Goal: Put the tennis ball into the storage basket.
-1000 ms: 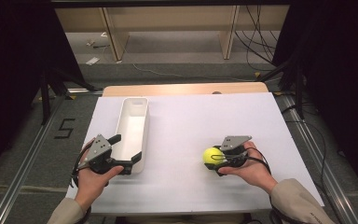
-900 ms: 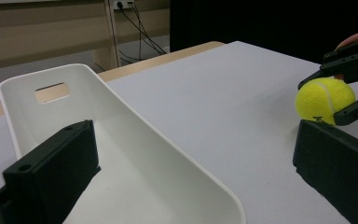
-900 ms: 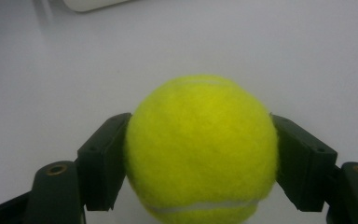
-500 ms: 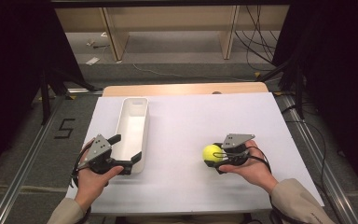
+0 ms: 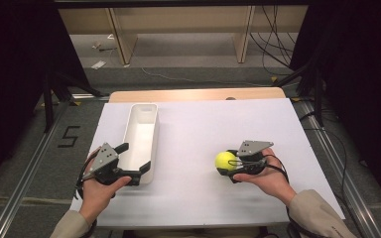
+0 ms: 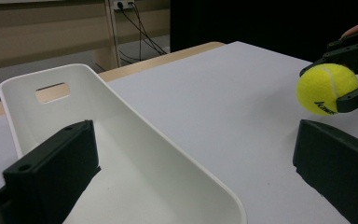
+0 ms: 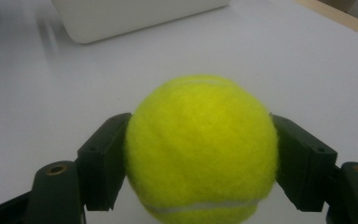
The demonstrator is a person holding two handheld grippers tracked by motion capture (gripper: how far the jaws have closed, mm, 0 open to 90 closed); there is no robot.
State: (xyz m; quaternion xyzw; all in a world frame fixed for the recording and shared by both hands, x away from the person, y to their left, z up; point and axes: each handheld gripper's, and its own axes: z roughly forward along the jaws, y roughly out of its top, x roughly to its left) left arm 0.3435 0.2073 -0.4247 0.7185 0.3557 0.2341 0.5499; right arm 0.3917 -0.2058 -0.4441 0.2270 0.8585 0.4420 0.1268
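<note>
Right gripper (image 5: 226,167) clamps a fuzzy yellow tennis ball (image 5: 225,159) with partly hidden black lettering; left gripper (image 5: 134,163) gapes wide astride the long white plastic bin's (image 5: 135,113) wall.

A wooden table (image 5: 198,94) stood covered by a white sheet (image 5: 203,134), a long white bin (image 5: 141,141) lay on the sheet's left part, wood showing beyond the bin's far end.

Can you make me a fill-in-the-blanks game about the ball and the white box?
1. The tennis ball is coloured ____.
2. The ball is squeezed by the ____ gripper.
3. The left gripper has its jaws ____ around the near end of the white bin.
4. Inside, the bin is ____.

Missing words: yellow; right; open; empty
</note>
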